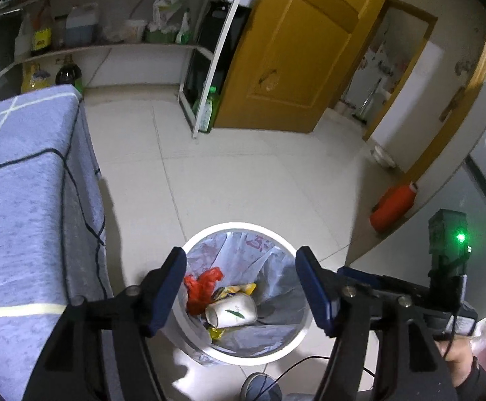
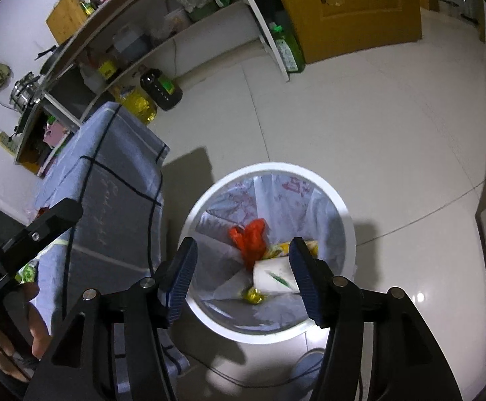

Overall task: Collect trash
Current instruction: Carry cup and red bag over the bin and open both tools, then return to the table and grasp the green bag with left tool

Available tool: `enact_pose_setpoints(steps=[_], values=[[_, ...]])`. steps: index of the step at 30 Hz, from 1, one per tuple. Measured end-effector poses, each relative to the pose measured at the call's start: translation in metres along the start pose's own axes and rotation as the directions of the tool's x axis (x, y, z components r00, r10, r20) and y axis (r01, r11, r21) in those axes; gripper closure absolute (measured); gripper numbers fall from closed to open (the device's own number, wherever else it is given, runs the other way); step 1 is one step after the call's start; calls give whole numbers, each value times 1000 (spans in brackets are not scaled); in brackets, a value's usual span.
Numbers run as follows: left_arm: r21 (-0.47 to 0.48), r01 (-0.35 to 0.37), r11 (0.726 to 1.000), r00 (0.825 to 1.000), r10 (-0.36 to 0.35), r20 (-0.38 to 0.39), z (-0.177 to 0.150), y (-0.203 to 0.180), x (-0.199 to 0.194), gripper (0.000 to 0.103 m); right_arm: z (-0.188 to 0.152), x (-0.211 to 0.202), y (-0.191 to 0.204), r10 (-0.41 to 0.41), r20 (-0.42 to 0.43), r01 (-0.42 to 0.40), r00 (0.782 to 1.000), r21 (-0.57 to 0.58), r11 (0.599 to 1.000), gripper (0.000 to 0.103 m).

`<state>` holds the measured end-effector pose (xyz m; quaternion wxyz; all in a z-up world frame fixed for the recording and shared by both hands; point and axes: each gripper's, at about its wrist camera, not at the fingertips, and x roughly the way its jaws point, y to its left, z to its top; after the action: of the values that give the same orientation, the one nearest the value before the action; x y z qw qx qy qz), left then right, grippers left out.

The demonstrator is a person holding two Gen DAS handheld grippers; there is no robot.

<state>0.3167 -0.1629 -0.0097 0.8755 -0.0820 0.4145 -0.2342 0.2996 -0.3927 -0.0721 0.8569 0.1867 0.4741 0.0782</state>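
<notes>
A white round trash bin (image 1: 243, 227) (image 2: 276, 167) lined with a pale plastic bag stands on the tiled floor. Inside it lie a white paper cup (image 1: 232, 314) (image 2: 273, 279) on its side, a crumpled red plastic piece (image 1: 199, 287) (image 2: 251, 237) and yellow wrappers (image 1: 234, 290) (image 2: 256, 295). My left gripper (image 1: 241, 287) hangs above the bin's mouth, open, with nothing between its blue pads. My right gripper (image 2: 243, 277) also hovers over the bin, open and empty. The right gripper's body (image 1: 410, 297) shows at the right of the left wrist view.
A table under a blue checked cloth (image 1: 25, 183) (image 2: 109, 173) stands just left of the bin. A white shelf rack (image 1: 109, 46) with bottles lines the far wall, beside a yellow door (image 1: 293, 50). An orange roll (image 1: 393, 207) lies by the right doorway. A cable (image 1: 296, 367) trails below the bin.
</notes>
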Motion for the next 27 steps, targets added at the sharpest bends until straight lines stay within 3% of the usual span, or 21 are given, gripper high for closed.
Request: enact_pose_setpoints(steps=[7, 12, 27], values=[[19, 0, 1000, 992, -3, 125, -11, 4, -63, 33, -6, -48, 28, 102, 121, -94, 987, -70, 993, 45], [8, -58, 998, 977, 56, 205, -26, 18, -104, 33, -17, -76, 62, 203, 173, -176, 964, -159, 971, 45], [-89, -231, 969, 922, 247, 297, -71, 90, -180, 33, -55, -72, 165, 309, 84, -255, 947, -383, 888, 45]])
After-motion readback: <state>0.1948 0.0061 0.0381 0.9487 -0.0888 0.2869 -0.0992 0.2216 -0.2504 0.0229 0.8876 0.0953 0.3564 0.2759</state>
